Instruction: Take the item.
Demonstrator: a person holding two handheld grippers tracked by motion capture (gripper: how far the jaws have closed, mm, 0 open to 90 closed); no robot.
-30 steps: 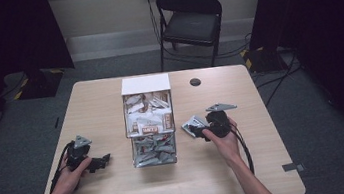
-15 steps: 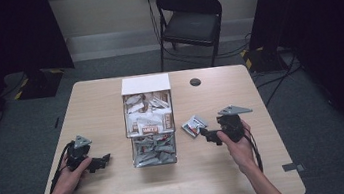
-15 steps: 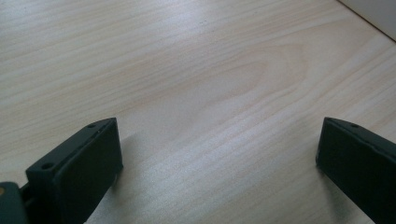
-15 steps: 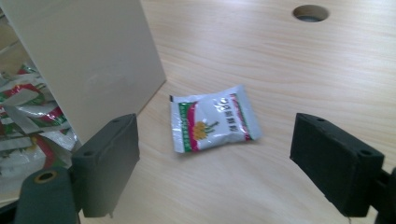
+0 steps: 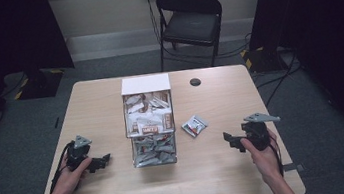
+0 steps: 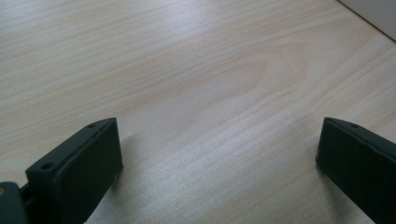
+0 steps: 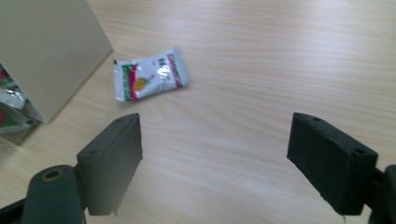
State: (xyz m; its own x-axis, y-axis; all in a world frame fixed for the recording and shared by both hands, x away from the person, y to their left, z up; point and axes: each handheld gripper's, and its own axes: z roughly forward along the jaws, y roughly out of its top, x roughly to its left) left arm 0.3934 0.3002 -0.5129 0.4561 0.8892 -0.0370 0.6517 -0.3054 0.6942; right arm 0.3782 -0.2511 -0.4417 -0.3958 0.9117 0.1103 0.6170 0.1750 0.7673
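A small white packet (image 5: 195, 125) with red and green print lies flat on the wooden tabletop (image 5: 220, 171), just right of the clear box (image 5: 150, 125) full of sachets that stands mid-table. The right claw (image 5: 227, 139) is to the right of the packet and nearer the person, well apart from it and pointing left toward the box; in the right gripper view the packet (image 7: 150, 74) lies beyond the left jaw, touching neither. Its jaws stand wide apart and hold nothing. The left claw (image 5: 105, 159) rests low on the tabletop left of the box, aimed right at it; in the left gripper view its jaws are spread wide over bare wood, empty. A black folding chair (image 5: 190, 21) stands beyond the far edge.
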